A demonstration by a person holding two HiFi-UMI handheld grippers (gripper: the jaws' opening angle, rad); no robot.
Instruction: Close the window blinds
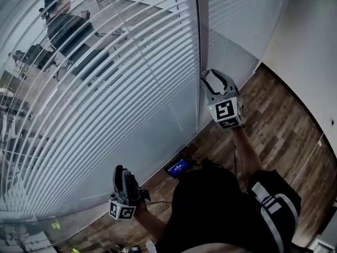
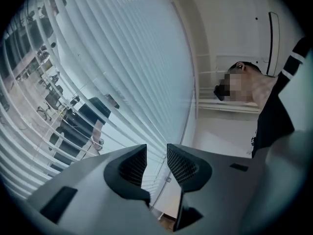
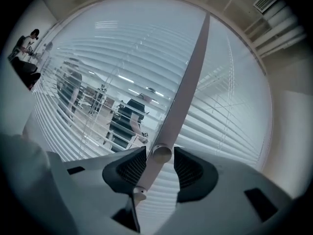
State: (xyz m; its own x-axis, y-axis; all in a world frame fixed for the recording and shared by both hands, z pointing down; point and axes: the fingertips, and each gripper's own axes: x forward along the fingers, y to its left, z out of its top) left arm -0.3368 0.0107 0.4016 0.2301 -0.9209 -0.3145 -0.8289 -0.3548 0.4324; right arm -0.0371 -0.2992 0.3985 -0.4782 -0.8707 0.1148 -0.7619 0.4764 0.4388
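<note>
Between the wide jaws of our right gripper (image 3: 159,154): one blind wand (image 3: 188,82), unclamped. Behind it we list window blinds (image 3: 98,58), slats part open. Our left gripper (image 2: 156,152), jaws narrowly apart, empty, faces the same blinds.

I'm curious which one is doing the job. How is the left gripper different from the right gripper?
The right gripper has the wand between its jaws; the left gripper has nothing between its jaws. The right gripper is by the window post; the left gripper is off to the side, before the blinds. Both have jaws apart.
</note>
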